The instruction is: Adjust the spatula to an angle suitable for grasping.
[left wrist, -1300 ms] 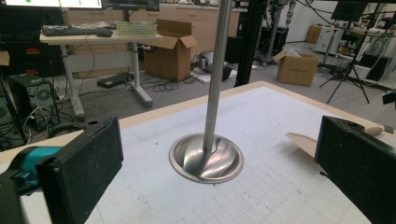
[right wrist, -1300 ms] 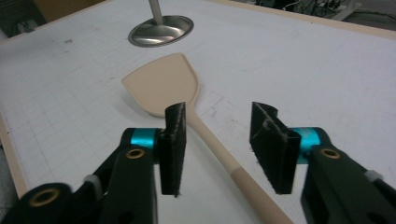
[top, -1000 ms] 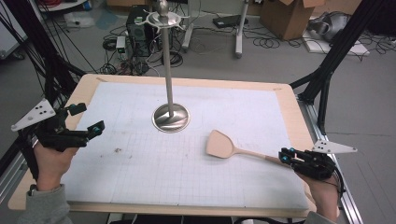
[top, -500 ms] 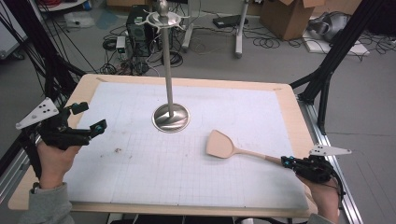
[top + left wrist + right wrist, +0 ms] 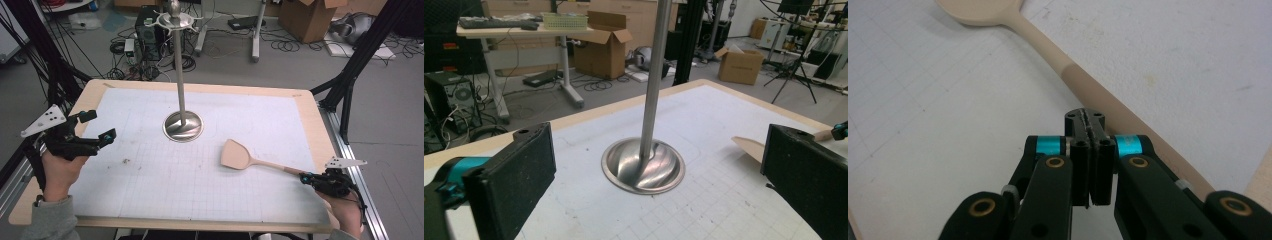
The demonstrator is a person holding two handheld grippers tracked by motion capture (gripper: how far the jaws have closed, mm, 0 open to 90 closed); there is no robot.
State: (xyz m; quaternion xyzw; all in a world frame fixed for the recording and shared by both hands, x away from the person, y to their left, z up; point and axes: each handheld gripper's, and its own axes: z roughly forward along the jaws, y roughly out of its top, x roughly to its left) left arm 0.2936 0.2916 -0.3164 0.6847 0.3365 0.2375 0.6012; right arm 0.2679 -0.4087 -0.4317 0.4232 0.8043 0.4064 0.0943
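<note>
Right gripper (image 5: 306, 178) sits low at the near right corner of the table (image 5: 310, 107), held by the person's right hand (image 5: 345, 212). In the right gripper view its two jaws are pressed flat against each other, pads meeting, with nothing between them: clenched on nothing (image 5: 1090, 122). They have just finished closing.

Wooden spatula (image 5: 250, 159) lies flat on the white gridded mat (image 5: 150, 185). Its handle runs past the right gripper's closed tips on their right side, just beside them and partly under the gripper's right arm link; the jaws are not around it. Whether the tips touch the handle cannot be told. The blade lies ahead of the tips and off to their left in the right gripper view (image 5: 980, 11), pointing towards the middle of the table.

Left gripper (image 5: 97, 127) hovers at the left edge of the table in the person's left hand (image 5: 57, 167), jaws spread wide, released, holding nothing. In the left gripper view (image 5: 659, 190) the gap between its jaws frames the metal stand (image 5: 644, 165): round base on the mat, upright pole rising out of the top. The stand is ahead of the left gripper and clear of it. The spatula's blade edge peeks out just behind the left gripper's right-hand jaw.
</note>
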